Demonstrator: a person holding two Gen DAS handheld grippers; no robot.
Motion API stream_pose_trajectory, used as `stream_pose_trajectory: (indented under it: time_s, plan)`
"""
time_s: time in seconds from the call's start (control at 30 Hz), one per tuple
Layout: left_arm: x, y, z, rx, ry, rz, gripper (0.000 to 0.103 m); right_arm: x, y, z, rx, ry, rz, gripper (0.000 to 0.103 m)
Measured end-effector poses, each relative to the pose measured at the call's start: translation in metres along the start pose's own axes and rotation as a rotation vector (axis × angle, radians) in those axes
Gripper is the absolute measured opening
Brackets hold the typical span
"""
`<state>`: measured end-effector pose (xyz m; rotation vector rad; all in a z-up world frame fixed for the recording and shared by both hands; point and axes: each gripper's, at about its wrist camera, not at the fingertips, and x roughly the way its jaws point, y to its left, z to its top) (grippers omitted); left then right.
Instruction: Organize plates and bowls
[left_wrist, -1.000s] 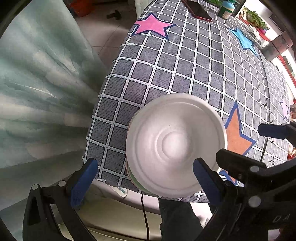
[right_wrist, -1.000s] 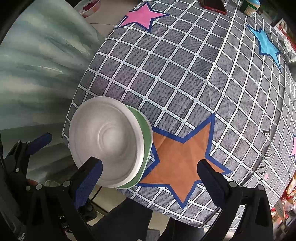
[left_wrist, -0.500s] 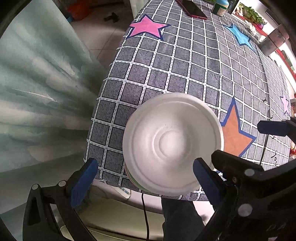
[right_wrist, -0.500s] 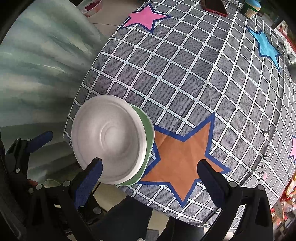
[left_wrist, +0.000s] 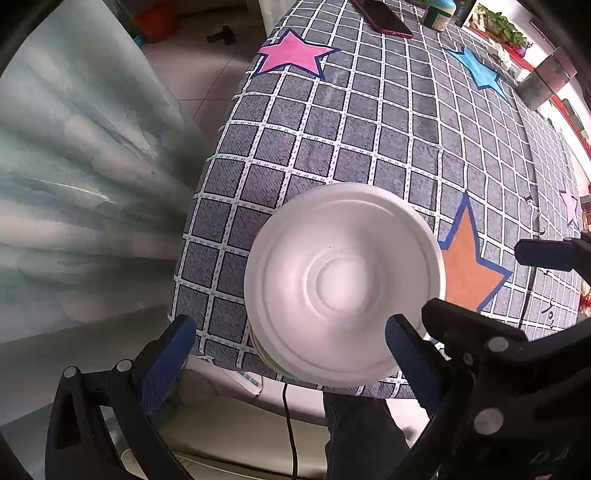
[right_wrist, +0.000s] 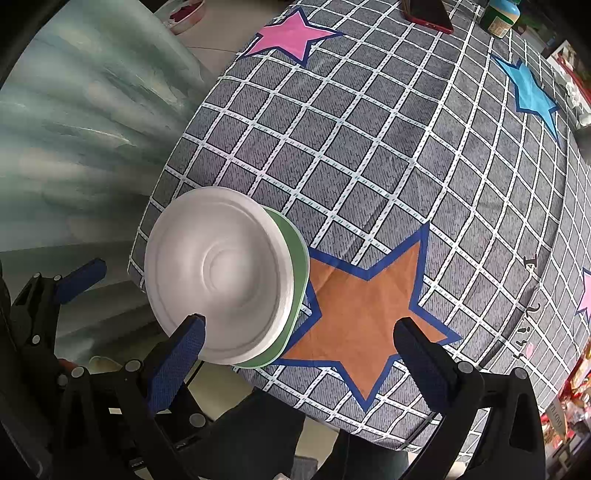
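Observation:
A white foam bowl (left_wrist: 343, 284) lies upside down on top of a green plate (right_wrist: 298, 266) near the table's front left corner. The same white bowl (right_wrist: 218, 273) fills the left of the right wrist view, with the green rim showing along its right side. My left gripper (left_wrist: 291, 354) hangs open above the stack with nothing between its blue fingers. My right gripper (right_wrist: 299, 354) is open too, above the orange star, its left finger over the bowl's near edge. What lies under the plate is hidden.
The table (left_wrist: 369, 122) carries a grey checked cloth with pink, blue and orange stars. A red phone (left_wrist: 384, 20) and a green-capped jar (left_wrist: 439, 14) sit at the far end. A pale curtain (left_wrist: 81, 166) hangs left. A person's leg (left_wrist: 358, 432) is below the front edge.
Both grippers have drifted slightly, so the stack sits a little further left and lower in view. The bowl and plate have not moved on the table. Both grippers stay open.

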<state>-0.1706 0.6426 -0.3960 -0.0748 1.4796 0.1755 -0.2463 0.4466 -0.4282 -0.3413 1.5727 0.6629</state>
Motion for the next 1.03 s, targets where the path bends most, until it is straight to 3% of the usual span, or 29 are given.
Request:
stream_pose_trajectory:
  time_s: [0.9,1.03]
  plan:
    - [0.0005,0.0013,0.0025,-0.011,0.030,0.035,0.103,0.0017,0.0023,0.0034,-0.001,0.005,0.024,0.103]
    - [-0.0014,0.0038,0.0045,-0.026,-0.005,0.038,0.103,0.0029,0.0013,0.0047,0.001,0.003,0.034,0.103]
